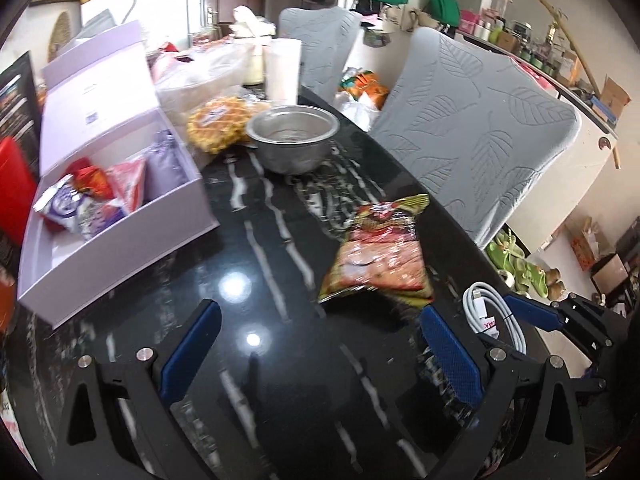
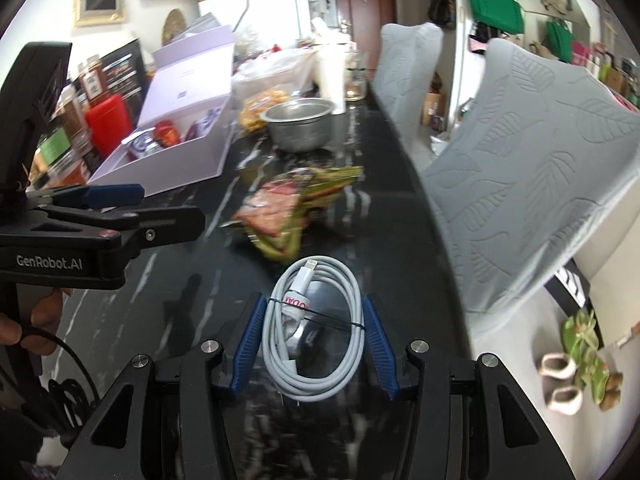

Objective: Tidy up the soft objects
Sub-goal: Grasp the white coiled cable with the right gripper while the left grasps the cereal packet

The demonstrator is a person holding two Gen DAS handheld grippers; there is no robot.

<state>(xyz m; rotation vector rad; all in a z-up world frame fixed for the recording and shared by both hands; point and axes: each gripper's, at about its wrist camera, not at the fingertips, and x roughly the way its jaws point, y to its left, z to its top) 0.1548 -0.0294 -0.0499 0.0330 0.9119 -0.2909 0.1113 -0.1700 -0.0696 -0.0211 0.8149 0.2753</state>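
A red and green snack packet (image 1: 380,252) lies on the black marble table (image 1: 256,272), just ahead and right of my open, empty left gripper (image 1: 320,336). It shows in the right wrist view (image 2: 288,204) too. A coiled white cable (image 2: 316,328) lies between the fingers of my right gripper (image 2: 314,344); the blue pads stand at its two sides, and I cannot tell whether they press it. The cable (image 1: 496,320) and right gripper (image 1: 536,314) show at the right of the left wrist view. An open lilac box (image 1: 120,200) at the left holds several snack packets (image 1: 88,196).
A metal bowl (image 1: 292,140) stands mid-table behind the packet, a waffle packet (image 1: 218,124) and white cup (image 1: 283,70) beyond it. Two grey-covered chairs (image 1: 472,128) line the table's right edge. My left gripper (image 2: 100,200) sits at the left of the right wrist view.
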